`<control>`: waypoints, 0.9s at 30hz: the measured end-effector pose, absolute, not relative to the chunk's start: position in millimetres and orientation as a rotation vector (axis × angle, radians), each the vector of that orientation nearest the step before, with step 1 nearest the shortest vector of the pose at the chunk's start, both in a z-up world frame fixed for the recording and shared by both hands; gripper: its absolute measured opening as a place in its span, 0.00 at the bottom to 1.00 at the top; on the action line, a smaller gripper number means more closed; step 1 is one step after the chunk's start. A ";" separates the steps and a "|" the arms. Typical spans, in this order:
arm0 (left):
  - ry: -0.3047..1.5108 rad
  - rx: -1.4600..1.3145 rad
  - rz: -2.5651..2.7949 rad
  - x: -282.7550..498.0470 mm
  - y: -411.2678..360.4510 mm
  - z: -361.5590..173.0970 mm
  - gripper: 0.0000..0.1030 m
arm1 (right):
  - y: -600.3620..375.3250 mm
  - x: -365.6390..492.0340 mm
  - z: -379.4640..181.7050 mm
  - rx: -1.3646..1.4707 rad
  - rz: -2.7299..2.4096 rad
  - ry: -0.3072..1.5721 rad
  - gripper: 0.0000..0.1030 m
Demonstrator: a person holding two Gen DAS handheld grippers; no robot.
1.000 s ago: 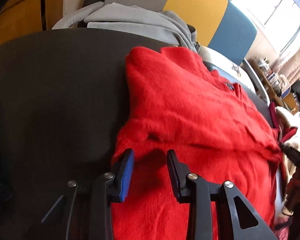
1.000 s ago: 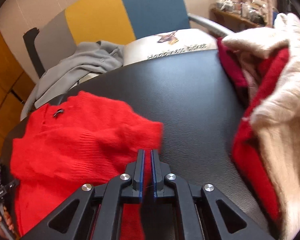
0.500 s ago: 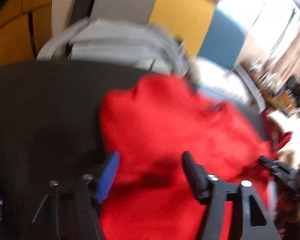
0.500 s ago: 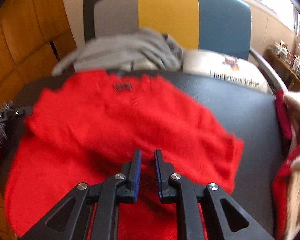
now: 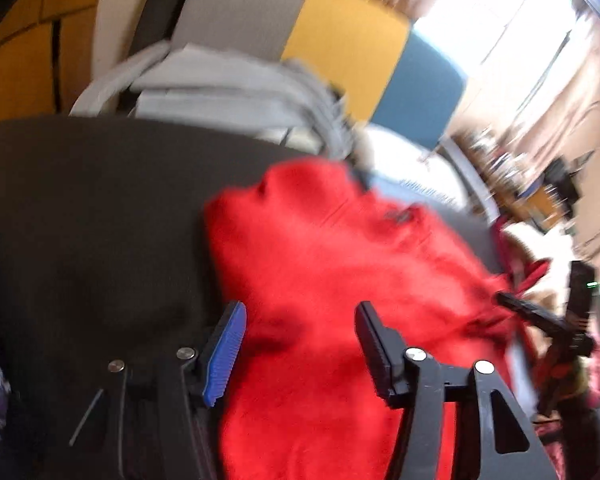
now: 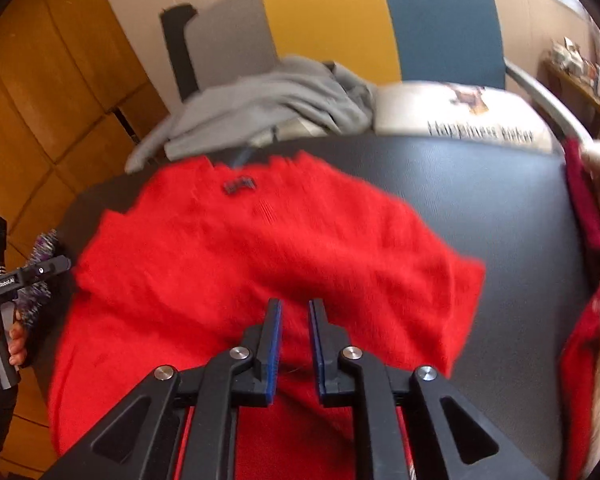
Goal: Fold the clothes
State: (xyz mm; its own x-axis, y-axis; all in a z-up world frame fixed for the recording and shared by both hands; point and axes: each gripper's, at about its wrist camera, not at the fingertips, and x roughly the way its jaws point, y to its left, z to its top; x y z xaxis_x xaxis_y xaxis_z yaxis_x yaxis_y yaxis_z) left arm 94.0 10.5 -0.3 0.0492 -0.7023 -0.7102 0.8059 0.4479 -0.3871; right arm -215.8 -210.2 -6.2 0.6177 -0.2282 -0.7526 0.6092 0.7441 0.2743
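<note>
A red fuzzy sweater (image 6: 236, 256) lies spread on the dark table (image 6: 500, 208), collar and small dark label (image 6: 239, 186) at the far side. It also shows in the left wrist view (image 5: 340, 280). My left gripper (image 5: 300, 344) is wide open and empty above the sweater's left part. My right gripper (image 6: 295, 328) has its jaws a narrow gap apart, over the sweater's near middle, and holds nothing. The left gripper also shows at the left edge of the right wrist view (image 6: 4, 280).
A grey garment (image 6: 268, 108) and a white printed cushion (image 6: 460, 112) lie on the grey, yellow and blue bench behind the table. A cream and dark red pile of clothes (image 6: 596, 280) sits at the table's right edge. Wooden panels stand at the left.
My right gripper let go of the sweater sleeve and its jaws parted slightly. My left gripper opened wider and pulled back. The sweater now lies spread flatter.
</note>
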 end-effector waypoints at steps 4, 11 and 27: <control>0.969 0.156 -1.151 103.2 -17.2 -1.3 0.67 | -215.9 -182.4 6.3 0.510 -0.481 0.749 0.12; 1.005 0.288 -1.124 96.3 -44.8 -46.5 0.65 | -204.2 -130.2 -18.4 0.440 -0.446 0.832 0.12; 0.828 0.312 -1.226 110.8 -65.0 5.0 0.81 | -261.2 -145.8 -14.0 0.557 -0.402 0.754 0.18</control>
State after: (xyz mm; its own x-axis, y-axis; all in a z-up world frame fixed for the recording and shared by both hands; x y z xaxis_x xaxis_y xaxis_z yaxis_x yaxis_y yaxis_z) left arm 110.8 -65.0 5.0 0.0988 -0.7028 -0.7044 0.9159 0.3410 -0.2118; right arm -145.8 -261.2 -14.0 0.6652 -0.1434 -0.7328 0.5284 0.7837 0.3264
